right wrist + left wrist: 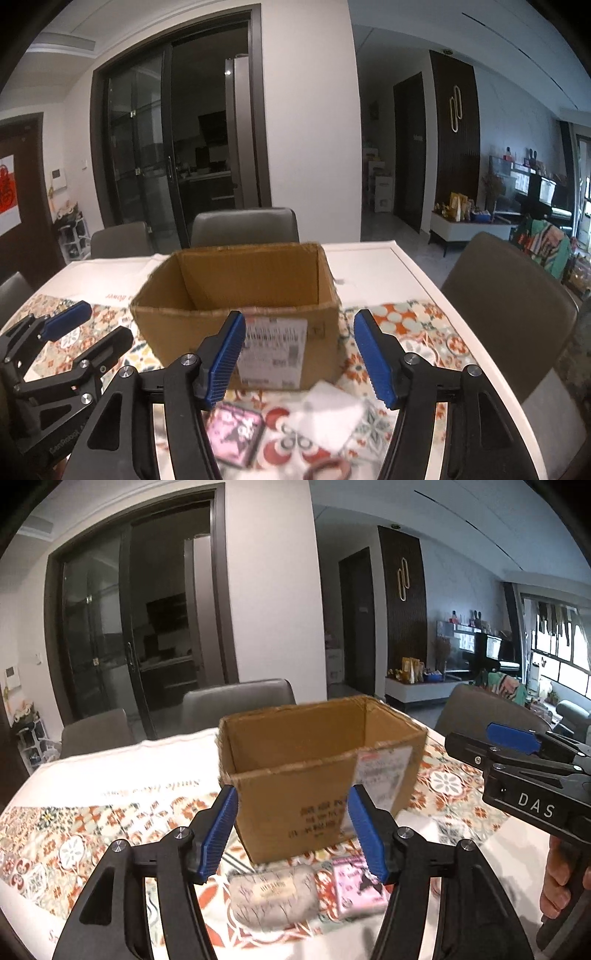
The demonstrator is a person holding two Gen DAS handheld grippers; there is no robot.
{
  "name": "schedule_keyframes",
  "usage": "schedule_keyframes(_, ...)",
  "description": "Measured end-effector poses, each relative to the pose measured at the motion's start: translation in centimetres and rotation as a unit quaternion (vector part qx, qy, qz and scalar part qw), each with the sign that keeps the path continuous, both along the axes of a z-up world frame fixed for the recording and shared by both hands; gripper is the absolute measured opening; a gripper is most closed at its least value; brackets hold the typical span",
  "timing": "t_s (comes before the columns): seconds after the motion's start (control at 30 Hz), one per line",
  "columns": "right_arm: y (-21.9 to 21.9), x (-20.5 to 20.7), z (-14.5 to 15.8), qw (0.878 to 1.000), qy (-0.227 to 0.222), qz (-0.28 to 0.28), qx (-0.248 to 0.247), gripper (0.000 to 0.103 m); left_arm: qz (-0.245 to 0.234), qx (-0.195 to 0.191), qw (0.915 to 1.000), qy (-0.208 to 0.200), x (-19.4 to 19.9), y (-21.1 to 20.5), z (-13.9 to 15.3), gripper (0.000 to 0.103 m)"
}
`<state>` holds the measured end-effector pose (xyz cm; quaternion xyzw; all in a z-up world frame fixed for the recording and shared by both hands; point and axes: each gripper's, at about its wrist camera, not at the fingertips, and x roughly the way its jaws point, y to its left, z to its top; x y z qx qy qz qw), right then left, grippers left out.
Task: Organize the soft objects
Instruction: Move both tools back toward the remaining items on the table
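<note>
- Cardboard box (314, 771), open top, stands on the table (74, 775) in the left wrist view, on a patterned cloth (74, 834) w/ orange and green tiles.
- Left tool (291, 834) hangs in front of the box, jaws apart, nothing between the blue pads (218, 834); box front shows through the gap.
- Grey pouch (273, 895) w/ fine branch print lies on the cloth just in front of the box, below the tool gap.
- Pink packet (356, 884) lies right beside the pouch, partly behind the right-hand pad.
- Right tool (517, 746) comes in from the right edge, marked "DAS", a hand (557, 882) on its grip; only one blue pad shows, so can't tell its opening from here.
- Grey chairs (236, 701) stand behind the table, dark glass doors further back.
- Right wrist view: same box (236, 321), white shipping label (273, 350) on the near face, inside looks bare as far as visible.
- Right tool (299, 358) has jaws apart, holds nothing; its pads frame the box front.
- Pink packet (236, 432) lies on the cloth below the left-hand pad; white soft piece (328, 413) lies just right of it, near the box's front corner.
- Dark ring-shaped item (328, 470) at the bottom edge, too blurred to tell what.
- Left tool (88, 328) shows at the left, beside the box, jaws apart and bare.
</note>
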<state>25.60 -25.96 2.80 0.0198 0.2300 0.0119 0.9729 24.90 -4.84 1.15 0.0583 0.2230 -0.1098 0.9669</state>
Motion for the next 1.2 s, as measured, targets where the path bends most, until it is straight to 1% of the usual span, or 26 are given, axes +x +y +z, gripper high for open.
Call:
schedule_keyframes(0.37, -1.4, -2.3, -2.7, 0.999, 0.043, -0.009, 0.011, 0.063, -0.016, 0.006, 0.9992, 0.037, -2.2, -1.8, -2.9, 0.061)
schedule_keyframes(0.63, -2.0, -3.3, -5.3, 0.996, 0.088, 0.002, 0.016, 0.063, -0.023, 0.022, 0.9982, 0.050, -3.4, -2.7, -4.5, 0.062)
schedule_keyframes(0.7, -2.0, -3.6, -6.0, 0.995, 0.098, 0.004, 0.013, 0.063, -0.025, 0.025, 0.9976, 0.060, -3.7, -2.9, -5.1, 0.063)
schedule_keyframes(0.87, -2.2, -3.8, -7.7, 0.991, 0.129, 0.015, 0.014, 0.063, -0.030, 0.022, 0.9952, 0.091, -3.7, -3.2, -6.5, 0.063)
schedule_keyframes(1.03, -2.4, -3.7, -9.0, 0.988, 0.153, 0.019, 0.015, 0.063, -0.034, 0.030, 0.9932, 0.107, -3.5, -3.5, -7.7, 0.066)
schedule_keyframes(1.2, -2.2, -3.3, -10.3, 0.984, 0.176, 0.027, 0.012, 0.063, -0.038, 0.032, 0.9908, 0.126, -3.0, -3.6, -8.8, 0.067)
